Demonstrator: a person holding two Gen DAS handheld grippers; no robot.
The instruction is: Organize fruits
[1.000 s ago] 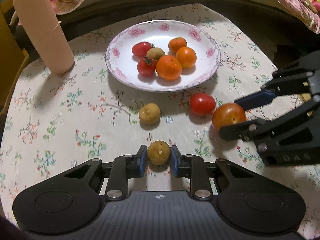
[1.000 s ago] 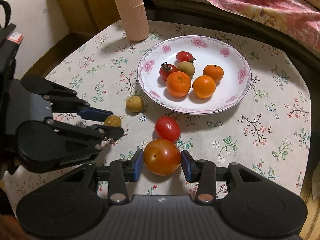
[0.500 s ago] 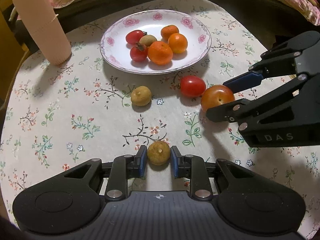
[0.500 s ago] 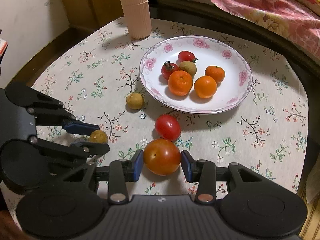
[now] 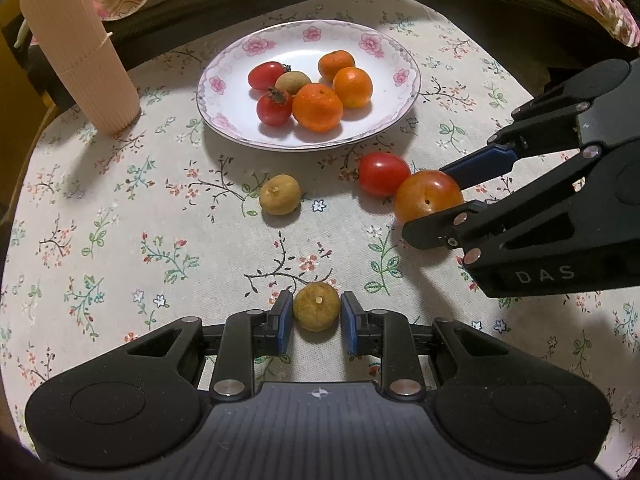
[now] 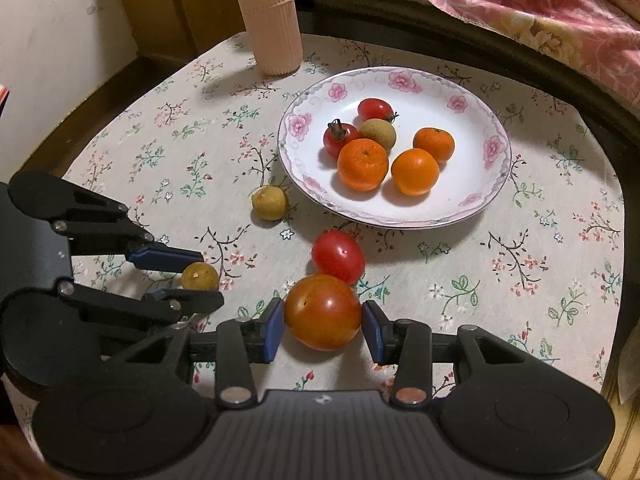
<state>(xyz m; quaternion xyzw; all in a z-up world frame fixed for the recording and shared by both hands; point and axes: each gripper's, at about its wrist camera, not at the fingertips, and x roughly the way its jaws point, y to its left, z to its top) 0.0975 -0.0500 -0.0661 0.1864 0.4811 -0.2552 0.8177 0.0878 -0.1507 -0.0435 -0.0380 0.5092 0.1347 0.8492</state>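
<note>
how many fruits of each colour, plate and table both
orange: 3
red: 3
brownish-yellow: 3
orange-red, in the right gripper: 1
total: 10

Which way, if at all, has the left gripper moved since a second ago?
Yes. In the right wrist view the left gripper, shut on a longan, went down-left, away from the plate.

Two close wrist cams, steeply down over fingers; both sharing plate (image 5: 404,56) w/ fruit.
</note>
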